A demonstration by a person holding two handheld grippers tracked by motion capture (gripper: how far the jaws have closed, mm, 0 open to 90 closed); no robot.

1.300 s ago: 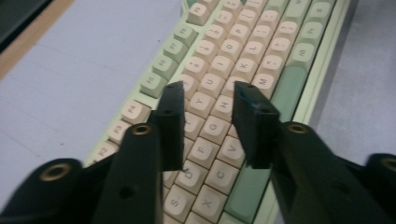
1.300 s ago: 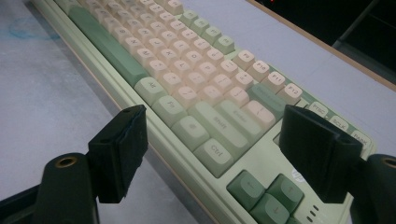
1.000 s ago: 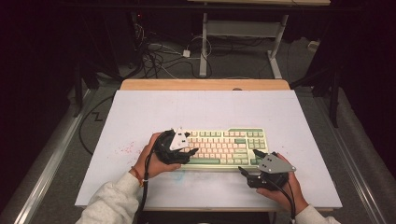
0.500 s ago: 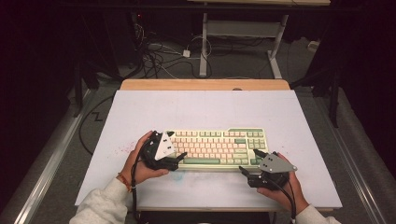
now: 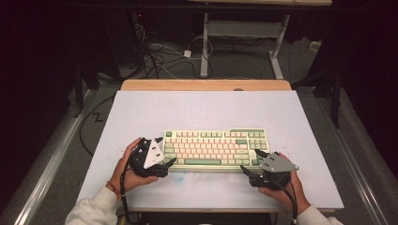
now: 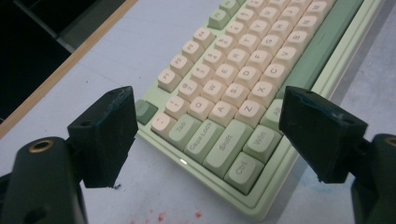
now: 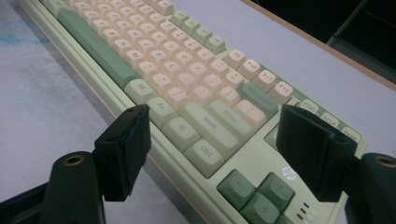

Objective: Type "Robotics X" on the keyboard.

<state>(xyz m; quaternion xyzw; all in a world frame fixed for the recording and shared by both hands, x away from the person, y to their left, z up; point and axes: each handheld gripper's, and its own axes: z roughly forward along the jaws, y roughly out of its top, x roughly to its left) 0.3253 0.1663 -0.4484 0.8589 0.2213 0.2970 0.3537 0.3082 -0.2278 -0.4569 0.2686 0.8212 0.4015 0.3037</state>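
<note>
Nearest the person, the left gripper point(image 5: 165, 163) sits at the left end of the mechanical keyboard point(image 5: 215, 149), its jaws spread wide to either side of the corner with the Ctrl key point(image 6: 241, 170); neither jaw appears to touch the case. The right gripper point(image 5: 247, 167) mirrors it at the keyboard's right end, jaws likewise apart, straddling the corner by the arrow keys point(image 7: 254, 192). The keyboard lies flat on the white counter point(image 5: 202, 112), a little nearer the person than the middle, parallel to the near edge. By my judgement both approaches are done and the grasp is what is left: closing on both ends, then any lift or shift. Beyond the counter's wooden far strip point(image 5: 206, 85), cables point(image 5: 164, 56) lie on the floor.
</note>
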